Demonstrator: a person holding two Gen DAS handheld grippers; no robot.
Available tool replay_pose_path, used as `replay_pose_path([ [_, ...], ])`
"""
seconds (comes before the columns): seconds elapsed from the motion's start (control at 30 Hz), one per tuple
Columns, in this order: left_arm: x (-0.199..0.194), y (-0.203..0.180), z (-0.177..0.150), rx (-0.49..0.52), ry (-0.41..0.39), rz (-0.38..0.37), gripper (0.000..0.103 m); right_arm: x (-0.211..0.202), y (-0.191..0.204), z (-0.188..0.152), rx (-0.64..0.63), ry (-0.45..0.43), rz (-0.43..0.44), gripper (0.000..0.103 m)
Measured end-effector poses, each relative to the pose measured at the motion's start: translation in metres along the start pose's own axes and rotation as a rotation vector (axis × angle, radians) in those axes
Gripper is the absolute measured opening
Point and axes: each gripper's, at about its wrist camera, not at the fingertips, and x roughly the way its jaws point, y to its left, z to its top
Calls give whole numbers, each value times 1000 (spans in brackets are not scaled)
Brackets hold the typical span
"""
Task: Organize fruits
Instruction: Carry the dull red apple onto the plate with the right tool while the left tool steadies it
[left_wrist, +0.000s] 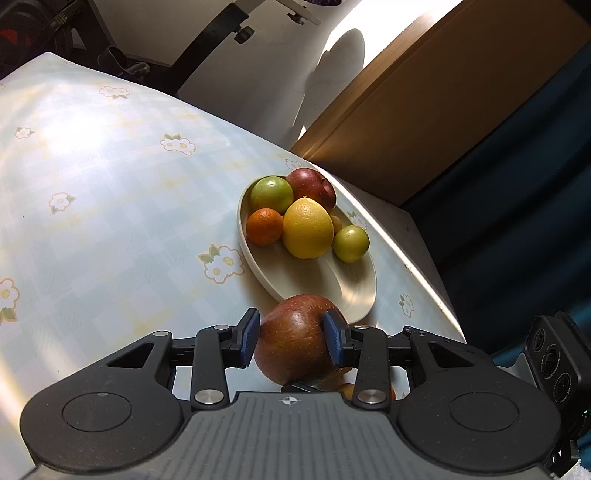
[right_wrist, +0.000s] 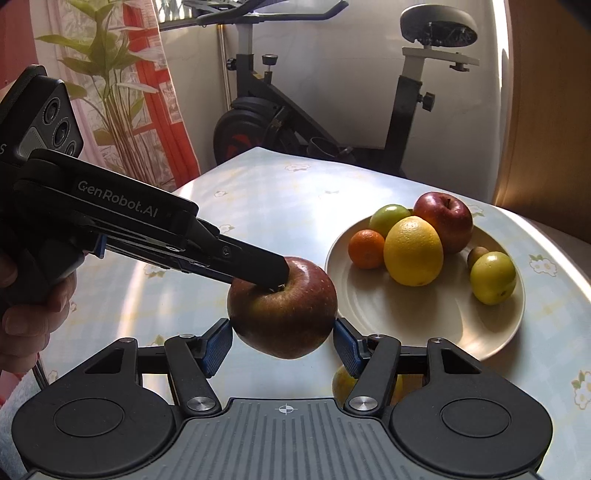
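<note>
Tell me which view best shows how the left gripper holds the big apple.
The left wrist view: both blue pads press the apple's sides. The right wrist view shows the left gripper side-on, reaching over the apple, contact hidden.

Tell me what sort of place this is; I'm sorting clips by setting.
Most likely a home living or dining room: an exercise bike and a houseplant by curtains stand behind a table with a floral cloth.
</note>
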Motion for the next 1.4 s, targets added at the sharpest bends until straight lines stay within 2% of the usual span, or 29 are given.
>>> replay_pose_path([
  [0.27,23,-21,37,69,3,-6,40,5,-30,24,5,6,-46,56],
  [0.4,38,-22,46,61,21,-7,40,15,-46,27,25,23,-46,56],
  [0.83,67,-12,53,45,69,47,40,46,-62,23,62,85,-30,56],
  [1.1,69,-7,54,57,60,63,38,53,-61,25,61,86,-33,57],
  [1.23,67,-5,54,23,44,90,37,52,-61,26,72,97,-38,57],
  [1.4,68,-5,56,28,25,140,37,35,-64,20,75,42,-63,57],
])
